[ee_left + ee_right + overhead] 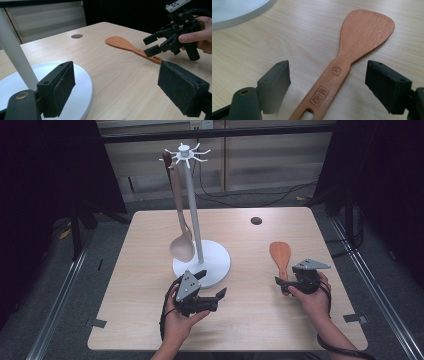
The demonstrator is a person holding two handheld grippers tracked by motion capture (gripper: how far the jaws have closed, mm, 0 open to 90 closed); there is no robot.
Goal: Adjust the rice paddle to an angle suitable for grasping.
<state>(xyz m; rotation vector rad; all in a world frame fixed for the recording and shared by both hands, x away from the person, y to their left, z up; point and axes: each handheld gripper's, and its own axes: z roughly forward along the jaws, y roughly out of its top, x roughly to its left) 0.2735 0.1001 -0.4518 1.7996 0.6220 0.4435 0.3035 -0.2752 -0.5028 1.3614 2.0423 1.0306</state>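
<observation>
Nearest the person, at the front of the light wood bench (150, 320), two hands each hold a black two-jaw gripper. The right gripper (283, 282) sits at the handle end of a reddish-brown wooden spatula (281, 257), which lies flat on the right half of the bench. In the right gripper view the spatula's handle (324, 92) runs up between the two jaws, with clear bench showing on either side of it, so the pads are not yet pressing on the wood; the jaws stand fairly wide and straddle the handle. The spatula's long axis points away from the person, handle toward the right gripper, blade farther off, so the coming grasp seems to turn on closing across the narrow handle. The right hand is by far the nearer one to it. The left gripper (209, 296) rests near the middle of the bench, just in front of a white round stand base (220, 262), its jaws wide apart and holding nothing. The spatula itself is smooth, with a slot at the handle end (308, 112), a small stamped rectangle and a round mark on the neck, and a broad flat rounded blade (367, 30). Farther back, a white pole (192, 210) rises from the base to a ring of hooks (186, 154), from which a pale wooden spoon (181, 240) hangs, bowl down. Beyond it a small dark round hole (256, 220) sits in the bench top.
</observation>
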